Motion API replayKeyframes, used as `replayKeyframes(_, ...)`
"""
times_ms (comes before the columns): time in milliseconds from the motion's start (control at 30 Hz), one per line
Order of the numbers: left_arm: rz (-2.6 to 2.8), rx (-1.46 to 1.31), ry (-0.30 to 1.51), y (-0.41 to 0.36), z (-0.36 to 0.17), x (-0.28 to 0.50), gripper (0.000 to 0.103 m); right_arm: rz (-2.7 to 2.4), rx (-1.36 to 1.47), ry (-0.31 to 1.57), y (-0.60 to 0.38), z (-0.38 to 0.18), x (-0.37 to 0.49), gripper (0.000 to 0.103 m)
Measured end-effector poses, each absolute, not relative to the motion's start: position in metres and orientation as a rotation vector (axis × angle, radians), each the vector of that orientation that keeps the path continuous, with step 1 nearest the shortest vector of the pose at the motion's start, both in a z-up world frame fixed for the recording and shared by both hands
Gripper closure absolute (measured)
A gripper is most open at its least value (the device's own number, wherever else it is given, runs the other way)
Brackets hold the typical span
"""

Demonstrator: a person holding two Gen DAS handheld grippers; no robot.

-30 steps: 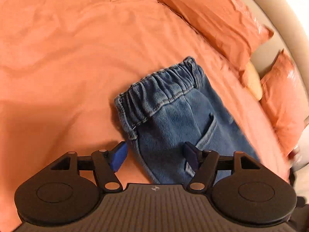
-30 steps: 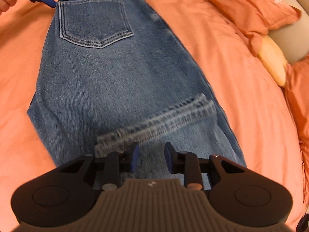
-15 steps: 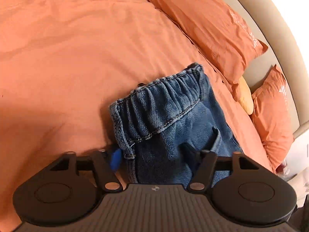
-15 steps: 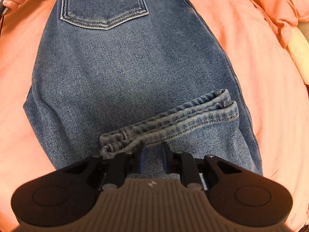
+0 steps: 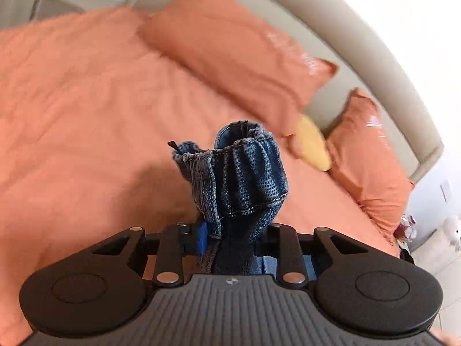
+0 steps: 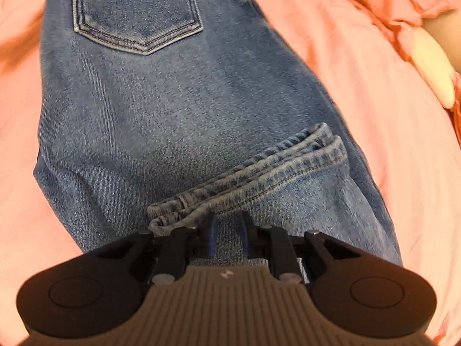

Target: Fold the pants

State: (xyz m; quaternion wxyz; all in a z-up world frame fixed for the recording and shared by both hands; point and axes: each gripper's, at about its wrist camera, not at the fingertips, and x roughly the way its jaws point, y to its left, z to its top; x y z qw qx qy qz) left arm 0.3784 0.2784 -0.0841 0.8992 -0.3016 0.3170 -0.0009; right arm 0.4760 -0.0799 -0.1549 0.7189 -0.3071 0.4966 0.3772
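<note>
The blue denim pants (image 6: 178,109) lie on the orange bed, back pocket (image 6: 135,8) up. My left gripper (image 5: 230,239) is shut on the bunched elastic waistband (image 5: 245,173) and holds it lifted above the bed. My right gripper (image 6: 227,230) is shut on the pants just behind the two stacked leg hems (image 6: 259,178), which are folded over onto the upper legs.
An orange duvet (image 5: 86,115) covers the bed. Two orange pillows (image 5: 236,46) and a yellow cushion (image 5: 312,147) lie against the beige headboard (image 5: 374,66) at the right. A nightstand with small items (image 5: 449,230) stands at the far right.
My left gripper closed on the waistband and lifted it off the bed, bunching it. My right gripper narrowed onto the fabric at the hems and moved toward the pocket.
</note>
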Motion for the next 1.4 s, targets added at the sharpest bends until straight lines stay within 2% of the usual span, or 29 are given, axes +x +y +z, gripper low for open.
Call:
replayKeyframes(33,-0.012,-0.602,0.644,0.268,-0.072,0.379,0.072,0.813,-0.606,1.094,-0.091,-0.149,0.477,0.085)
replayKeyframes(167,-0.048,-0.457,0.604,0.207,-0.021,0.380,0.073,0.759,-0.351,1.068,-0.144,-0.124,0.476,0.084)
replayKeyframes(333,-0.089,-0.258,0.561,0.105,0.022,0.381,0.073,0.694,-0.261,1.027,-0.208,-0.102,0.454,0.083)
replayKeyframes(467,-0.123,-0.092,0.534,0.015,0.032,0.380,0.073,0.642,-0.194,1.006,-0.259,-0.097,0.436,0.083)
replayKeyframes(667,-0.200,0.088,0.593,-0.102,0.003,0.394,0.076,0.588,-0.104,1.008,-0.328,-0.107,0.411,0.083)
replayKeyframes(867,-0.249,0.273,0.659,-0.202,-0.064,0.397,0.078,0.580,-0.012,1.021,-0.374,-0.126,0.391,0.083)
replayKeyframes(1000,-0.290,0.385,0.692,-0.236,-0.110,0.384,0.078,0.591,0.029,1.043,-0.391,-0.141,0.384,0.083)
replayKeyframes(1133,-0.373,0.494,0.802,-0.251,-0.155,0.374,0.076,0.587,0.020,1.072,-0.395,-0.155,0.385,0.083)
replayKeyframes(1267,-0.439,0.538,0.861,-0.250,-0.180,0.374,0.070,0.571,0.010,1.089,-0.399,-0.162,0.385,0.082)
replayKeyframes(1400,-0.530,0.416,0.902,-0.239,-0.169,0.376,0.034,0.564,-0.021,1.092,-0.395,-0.154,0.384,0.082)
